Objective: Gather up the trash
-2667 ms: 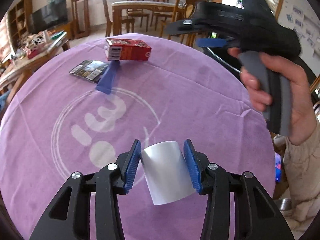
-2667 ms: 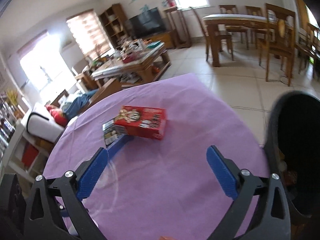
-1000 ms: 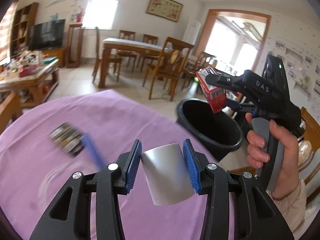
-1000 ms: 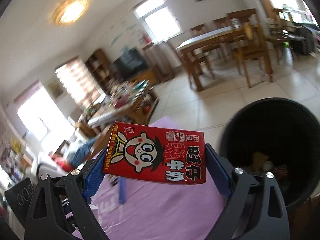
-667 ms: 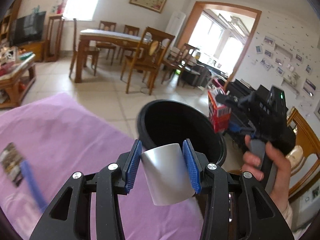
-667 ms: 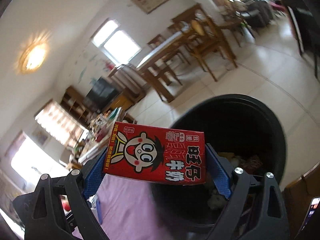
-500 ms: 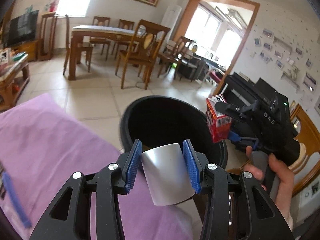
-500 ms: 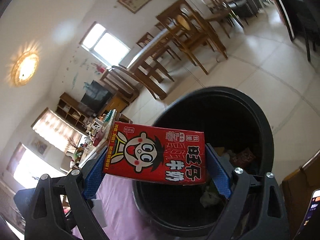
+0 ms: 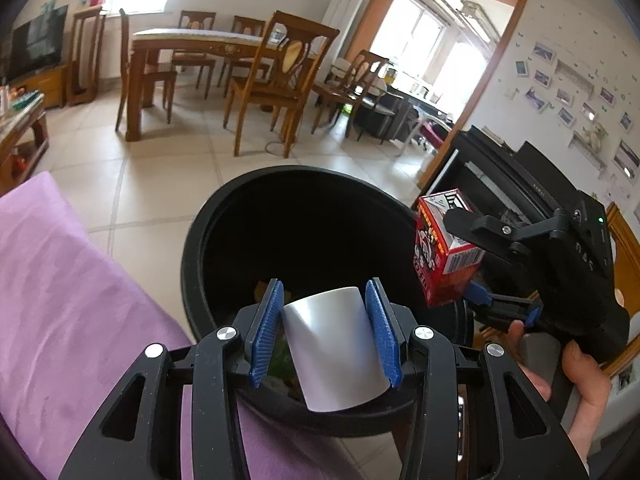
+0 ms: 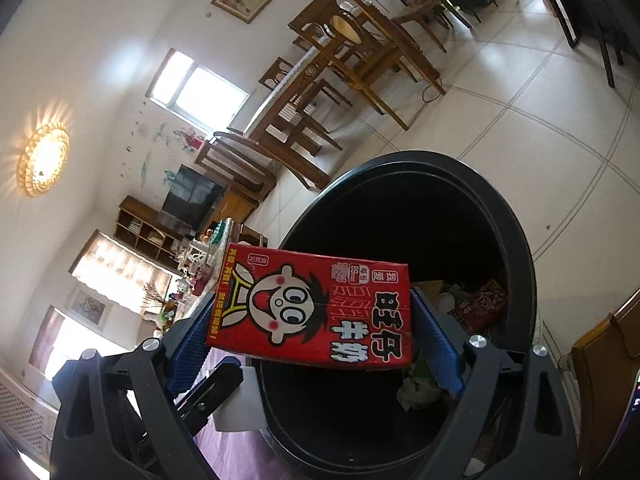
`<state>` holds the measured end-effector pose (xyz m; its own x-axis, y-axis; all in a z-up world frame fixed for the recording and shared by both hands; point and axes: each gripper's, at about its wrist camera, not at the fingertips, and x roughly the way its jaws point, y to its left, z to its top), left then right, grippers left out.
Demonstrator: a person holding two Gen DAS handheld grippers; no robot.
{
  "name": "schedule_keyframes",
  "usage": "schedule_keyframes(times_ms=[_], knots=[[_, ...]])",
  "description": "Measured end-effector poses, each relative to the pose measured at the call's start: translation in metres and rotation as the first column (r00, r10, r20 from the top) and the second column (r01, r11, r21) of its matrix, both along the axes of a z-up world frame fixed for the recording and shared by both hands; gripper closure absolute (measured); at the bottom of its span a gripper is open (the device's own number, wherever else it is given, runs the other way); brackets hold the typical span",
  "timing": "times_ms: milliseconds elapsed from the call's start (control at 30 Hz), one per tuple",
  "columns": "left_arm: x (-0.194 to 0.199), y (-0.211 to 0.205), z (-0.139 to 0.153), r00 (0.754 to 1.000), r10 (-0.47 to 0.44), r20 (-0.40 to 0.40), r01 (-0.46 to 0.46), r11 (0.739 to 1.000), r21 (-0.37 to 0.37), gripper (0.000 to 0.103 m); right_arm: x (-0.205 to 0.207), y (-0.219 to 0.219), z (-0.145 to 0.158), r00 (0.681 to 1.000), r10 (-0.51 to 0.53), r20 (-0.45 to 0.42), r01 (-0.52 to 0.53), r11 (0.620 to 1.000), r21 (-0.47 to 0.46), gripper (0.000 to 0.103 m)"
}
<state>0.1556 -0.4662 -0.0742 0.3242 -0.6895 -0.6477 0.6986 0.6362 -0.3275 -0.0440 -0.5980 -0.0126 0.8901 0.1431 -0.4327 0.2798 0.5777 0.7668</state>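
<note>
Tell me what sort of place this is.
Most likely the open living and dining room of a home: a wooden dining table ringed by chairs, a television on a low cabinet, and framed photos on the wall.

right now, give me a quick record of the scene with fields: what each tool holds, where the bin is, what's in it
left tool: shut on white cup, held over the bin's near rim
right tool: shut on red milk carton, held above the bin opening
black bin: on the tiled floor, right beside the purple cloth
bin contents: some wrappers and crumpled scraps at the bottom
released yet: no, both items are gripped
</note>
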Motion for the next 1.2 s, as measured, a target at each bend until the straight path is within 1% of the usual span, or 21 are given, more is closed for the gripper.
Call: schedule_keyframes(times_ms=[133, 200, 233, 267, 333, 433, 500, 533, 567, 667, 833, 933, 1033, 1067, 1133, 1167, 1200], knots=[[0.001, -0.004, -0.003, 1.0, 0.0, 0.009, 0.0, 1.0, 0.019, 0.06, -0.002, 0.0, 0.0, 1.0, -0.001, -0.006, 0.001, 1.0, 0.009, 0.014], [-0.003, -0.007, 0.0, 1.0, 0.008, 0.027, -0.009, 0.999, 0.031, 0.059, 0.0, 0.002, 0.002, 1.0, 0.003, -0.009, -0.003, 1.0, 0.004, 0.014], [-0.005, -0.007, 0.001, 0.999, 0.01, 0.038, -0.011, 0.999, 0.039, 0.056, 0.001, 0.003, 0.003, 1.0, 0.003, -0.01, -0.003, 1.0, 0.005, 0.013], [-0.006, -0.008, 0.002, 0.999, 0.013, 0.053, -0.015, 0.999, 0.05, 0.048, 0.001, 0.004, 0.003, 1.0, 0.004, -0.01, -0.004, 1.0, 0.007, 0.013], [-0.011, -0.003, 0.008, 0.996, 0.026, 0.083, -0.031, 0.998, 0.061, 0.038, 0.001, 0.005, 0.003, 1.0, 0.007, -0.012, -0.007, 1.0, 0.006, 0.013], [-0.019, 0.009, 0.018, 0.992, 0.033, 0.125, -0.041, 0.997, 0.067, 0.037, 0.001, 0.008, 0.006, 1.0, 0.008, -0.01, -0.008, 1.0, 0.0, 0.012], [-0.026, 0.017, 0.026, 0.987, 0.041, 0.153, -0.052, 0.997, 0.065, 0.031, 0.001, 0.009, 0.007, 1.0, 0.017, 0.001, -0.017, 1.0, -0.001, 0.012], [-0.031, 0.022, 0.03, 0.985, 0.048, 0.168, -0.059, 0.996, 0.064, 0.027, 0.002, 0.011, 0.009, 1.0, 0.021, 0.004, -0.021, 1.0, -0.004, 0.01], [-0.034, 0.027, 0.033, 0.982, 0.052, 0.181, -0.064, 0.996, 0.062, 0.026, 0.002, 0.013, 0.011, 1.0, 0.025, 0.008, -0.025, 1.0, -0.013, 0.009], [-0.047, 0.046, 0.045, 0.971, 0.067, 0.23, -0.084, 0.994, 0.065, 0.026, 0.003, 0.022, 0.017, 0.999, 0.042, 0.019, -0.041, 0.998, -0.047, 0.009], [-0.061, 0.09, 0.064, 0.956, 0.108, 0.273, -0.126, 0.991, 0.048, 0.026, 0.009, 0.05, 0.033, 0.995, 0.094, 0.033, -0.089, 0.987, -0.136, 0.009], [-0.062, 0.125, 0.071, 0.952, 0.143, 0.271, -0.162, 0.986, 0.048, 0.026, 0.017, 0.08, 0.044, 0.988, 0.15, 0.023, -0.141, 0.964, -0.225, 0.008], [-0.053, 0.175, 0.071, 0.947, 0.208, 0.246, -0.225, 0.973, 0.045, 0.026, 0.025, 0.121, 0.051, 0.973, 0.23, -0.011, -0.221, 0.92, -0.322, 0.009], [-0.047, 0.188, 0.071, 0.944, 0.231, 0.235, -0.248, 0.968, 0.046, 0.026, 0.03, 0.144, 0.052, 0.96, 0.277, -0.037, -0.27, 0.889, -0.371, 0.009], [-0.03, 0.235, 0.064, 0.933, 0.308, 0.184, -0.321, 0.946, 0.049, 0.026, 0.035, 0.175, 0.053, 0.937, 0.341, -0.077, -0.34, 0.839, -0.425, 0.009], [-0.02, 0.255, 0.06, 0.925, 0.346, 0.155, -0.357, 0.933, 0.051, 0.026, 0.038, 0.196, 0.052, 0.918, 0.383, -0.105, -0.387, 0.802, -0.454, 0.009], [-0.004, 0.284, 0.053, 0.91, 0.401, 0.105, -0.409, 0.911, 0.059, 0.026, 0.041, 0.216, 0.051, 0.898, 0.421, -0.131, -0.429, 0.767, -0.476, 0.009]])
